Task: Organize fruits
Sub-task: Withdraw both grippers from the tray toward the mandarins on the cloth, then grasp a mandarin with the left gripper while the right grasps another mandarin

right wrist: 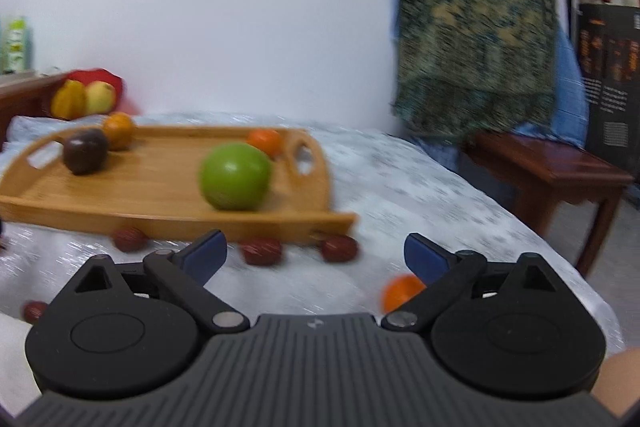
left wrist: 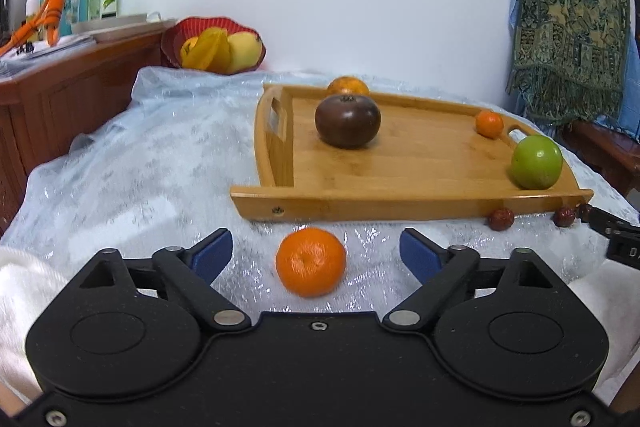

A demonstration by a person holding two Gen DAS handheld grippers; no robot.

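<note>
Left gripper [left wrist: 316,251] jaws wide around tangerine [left wrist: 311,262], untouched; right gripper [right wrist: 315,254] jaws empty

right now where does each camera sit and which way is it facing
Left wrist: on the left gripper, looking along its open fingers at an orange on the cloth before the wooden tray; pale sleeves at the edges.
Right wrist: on the right gripper, open, facing red dates below the tray.
Shared: tray and green apple.

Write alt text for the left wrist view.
The open left gripper frames an orange mandarin lying untouched on the clear-covered table. Beyond it, a wooden tray holds a dark brown fruit, a green apple and two orange fruits.
</note>
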